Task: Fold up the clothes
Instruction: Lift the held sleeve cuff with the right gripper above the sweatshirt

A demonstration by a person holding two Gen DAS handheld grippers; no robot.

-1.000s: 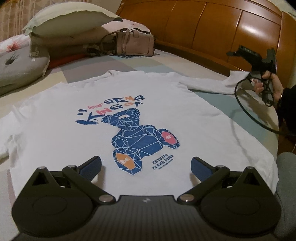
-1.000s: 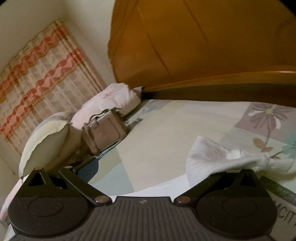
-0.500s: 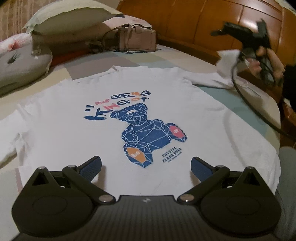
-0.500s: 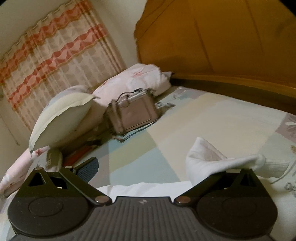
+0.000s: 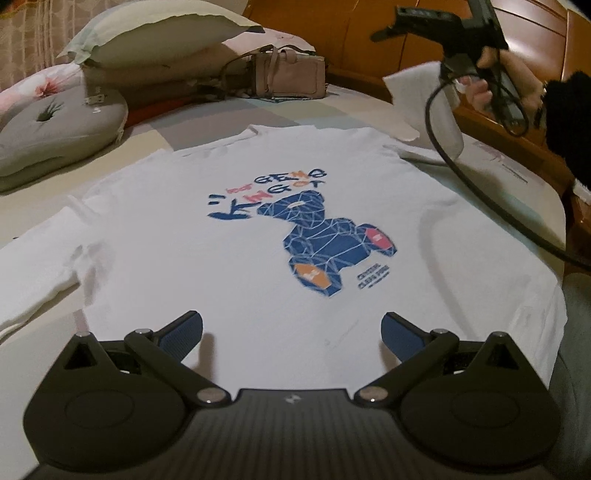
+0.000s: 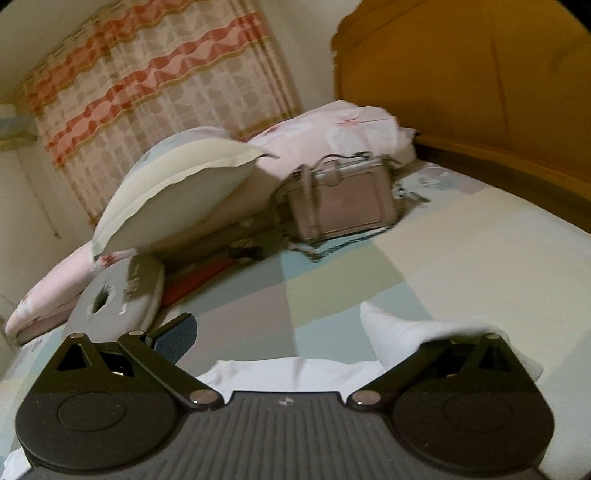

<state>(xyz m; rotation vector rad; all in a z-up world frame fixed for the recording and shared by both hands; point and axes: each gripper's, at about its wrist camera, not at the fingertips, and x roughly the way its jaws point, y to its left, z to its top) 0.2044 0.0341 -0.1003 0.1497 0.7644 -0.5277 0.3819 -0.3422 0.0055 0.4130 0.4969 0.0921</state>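
Observation:
A white T-shirt [image 5: 258, 229] with a blue bear print lies flat, front up, on the bed. My left gripper [image 5: 291, 332] hovers open just above its bottom hem, nothing between the fingers. At the upper right, a hand holds my right gripper [image 5: 406, 22] in the air, with the shirt's right sleeve [image 5: 410, 99] lifted off the bed and hanging from it. In the right wrist view the right gripper [image 6: 291, 332] has its jaws spread wide. The white sleeve [image 6: 399, 332] is draped over the right finger and hides it. The shirt's shoulder [image 6: 280, 373] shows below.
A pink handbag [image 5: 291, 75], pillows [image 5: 155, 26] and a grey cushion [image 5: 55, 125] lie beyond the shirt's collar. A wooden headboard [image 5: 369, 18] runs along the right. A black cable [image 5: 480, 184] hangs from the right gripper across the shirt's right side. A curtain [image 6: 147, 92] hangs behind.
The right gripper has risen and swung leftward toward the shirt's body, carrying the sleeve up off the bed. The left gripper has drifted slightly left along the hem.

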